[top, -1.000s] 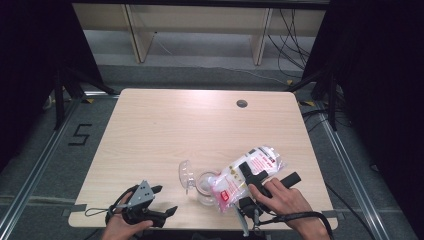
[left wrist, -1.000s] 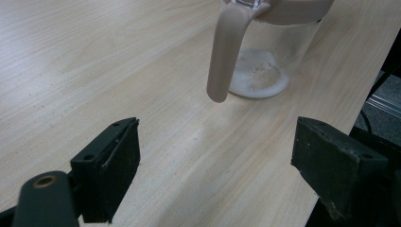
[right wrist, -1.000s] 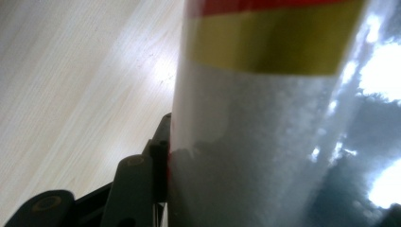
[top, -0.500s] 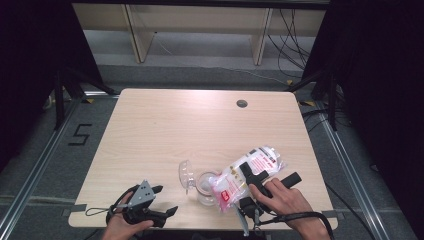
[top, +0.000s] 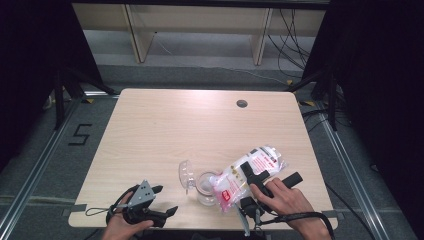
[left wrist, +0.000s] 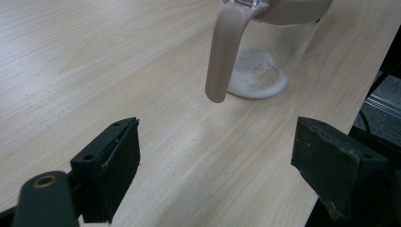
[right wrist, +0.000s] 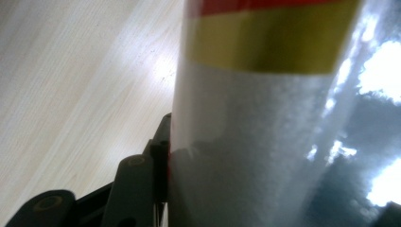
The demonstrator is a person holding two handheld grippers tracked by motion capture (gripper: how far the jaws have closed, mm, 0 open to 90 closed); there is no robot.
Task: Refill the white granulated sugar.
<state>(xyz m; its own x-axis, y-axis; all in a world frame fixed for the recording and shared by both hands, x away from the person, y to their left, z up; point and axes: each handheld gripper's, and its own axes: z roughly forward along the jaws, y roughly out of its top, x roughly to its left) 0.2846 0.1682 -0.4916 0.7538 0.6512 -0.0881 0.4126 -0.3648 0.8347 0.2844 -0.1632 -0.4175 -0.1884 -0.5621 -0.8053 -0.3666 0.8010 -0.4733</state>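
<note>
Bag (top: pixel 250 172) being tipped over a clear jar (top: pixel 204 186).
Right tongs (top: pixel 256 176) are pinching the bag; left tongs (top: pixel 161 205) are resting spread on the surface (top: pixel 165 130).

A light wooden tabletop (top: pixel 165 130) stands on a grey floor (top: pixel 45 155). Pale shelves (top: pixel 200 25) stand behind it, with black curtains (top: pixel 380 75) at both sides.

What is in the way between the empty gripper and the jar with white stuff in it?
Nothing visible. The left gripper is open, and bare table lies between its jaws and the clear jar. The jar's beige handle hangs down on the near side.
</note>
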